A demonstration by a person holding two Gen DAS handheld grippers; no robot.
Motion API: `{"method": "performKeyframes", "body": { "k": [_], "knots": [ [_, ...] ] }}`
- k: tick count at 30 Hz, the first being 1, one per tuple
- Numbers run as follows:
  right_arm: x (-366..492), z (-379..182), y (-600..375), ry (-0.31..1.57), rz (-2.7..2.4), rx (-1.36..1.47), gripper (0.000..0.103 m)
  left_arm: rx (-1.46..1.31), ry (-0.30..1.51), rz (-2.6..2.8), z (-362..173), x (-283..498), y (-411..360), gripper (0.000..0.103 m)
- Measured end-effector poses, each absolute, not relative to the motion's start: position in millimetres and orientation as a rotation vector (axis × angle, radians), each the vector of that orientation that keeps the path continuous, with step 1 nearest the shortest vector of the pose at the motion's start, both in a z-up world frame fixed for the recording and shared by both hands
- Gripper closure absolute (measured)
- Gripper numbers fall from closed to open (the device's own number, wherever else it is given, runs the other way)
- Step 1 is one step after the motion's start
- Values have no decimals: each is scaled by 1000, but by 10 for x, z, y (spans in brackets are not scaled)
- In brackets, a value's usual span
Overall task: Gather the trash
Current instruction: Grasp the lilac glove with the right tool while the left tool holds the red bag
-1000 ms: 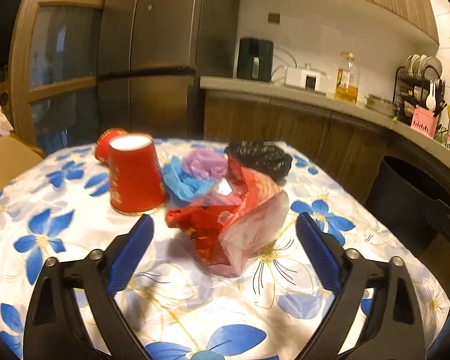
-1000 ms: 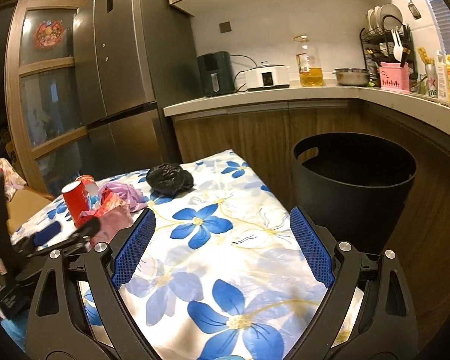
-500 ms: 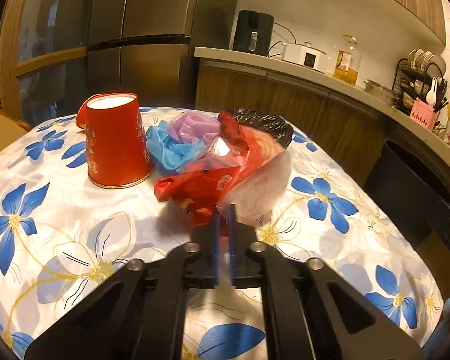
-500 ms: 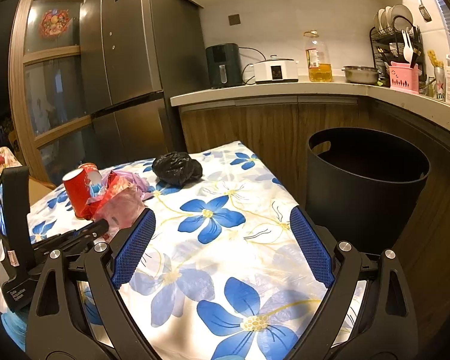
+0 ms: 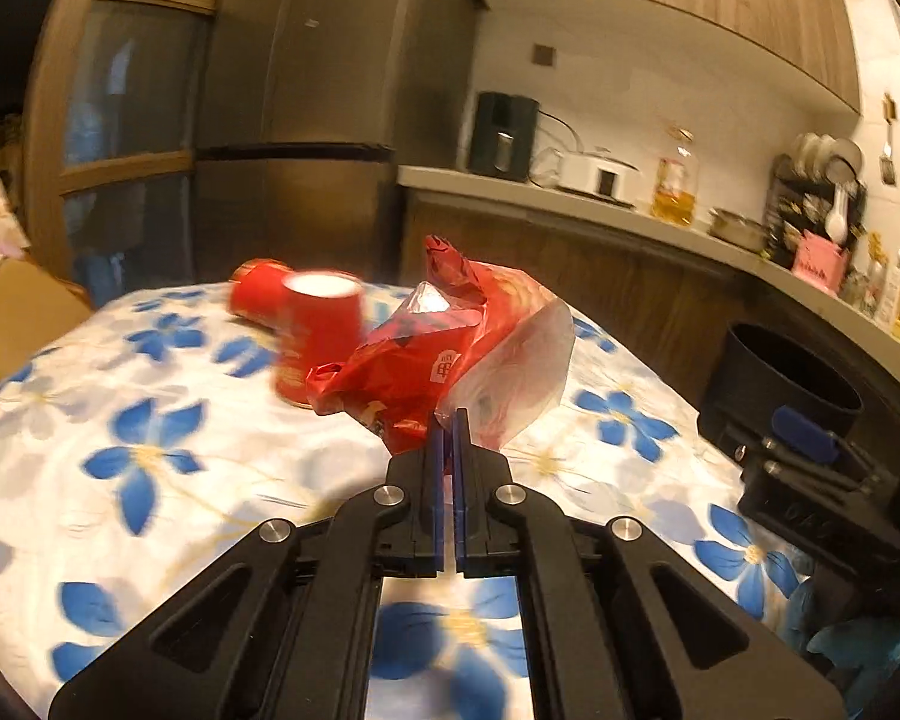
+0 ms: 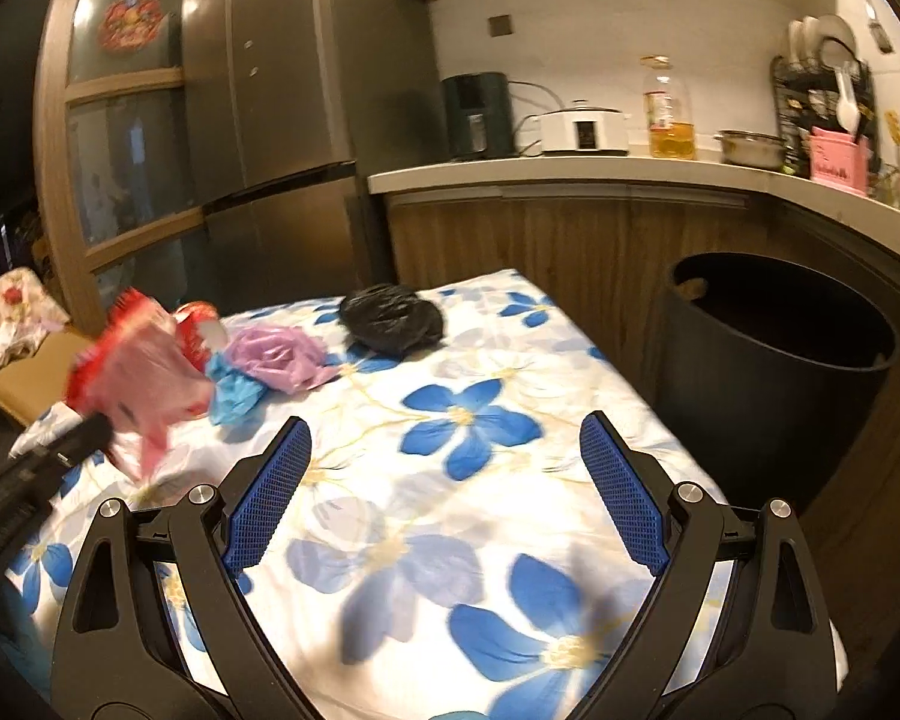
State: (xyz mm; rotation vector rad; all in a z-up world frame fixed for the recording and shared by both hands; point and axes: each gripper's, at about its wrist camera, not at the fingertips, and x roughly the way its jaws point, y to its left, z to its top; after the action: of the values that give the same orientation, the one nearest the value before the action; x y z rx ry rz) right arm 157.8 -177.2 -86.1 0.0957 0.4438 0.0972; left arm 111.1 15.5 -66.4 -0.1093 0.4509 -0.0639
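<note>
Floral tablecloth [image 6: 462, 420]; left tool [image 5: 448, 420] pinches red wrapper [image 5: 414, 360], print unreadable.

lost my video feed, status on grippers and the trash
Left gripper shut on red wrapper, lifted off table. Right gripper open, empty. Black bin beside table, path clear.

A home kitchen: a tall steel fridge [image 6: 282, 90] at far left, a pale countertop [image 6: 570, 171] with a white rice cooker [image 6: 582, 131], and a dish rack [image 6: 822, 102] at far right.
</note>
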Motion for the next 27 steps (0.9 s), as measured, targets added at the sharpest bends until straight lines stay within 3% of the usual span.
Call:
{"method": "performKeyframes", "body": {
  "k": [13, 18, 24, 27],
  "knots": [
    [2201, -895, -1016, 468, 225, 23, 14, -137, 416, 129, -634, 1167, 708, 101],
    [2574, -914, -800, 505, 248, 6, 20, -176, 446, 144, -693, 1218, 877, 101],
    [2979, -1049, -666, 604, 278, 39, 39, -191, 458, 135, -727, 1217, 904, 101],
    [3074, -1131, -617, 646, 298, 38, 54, -190, 463, 133, -736, 1225, 903, 101]
  ]
}}
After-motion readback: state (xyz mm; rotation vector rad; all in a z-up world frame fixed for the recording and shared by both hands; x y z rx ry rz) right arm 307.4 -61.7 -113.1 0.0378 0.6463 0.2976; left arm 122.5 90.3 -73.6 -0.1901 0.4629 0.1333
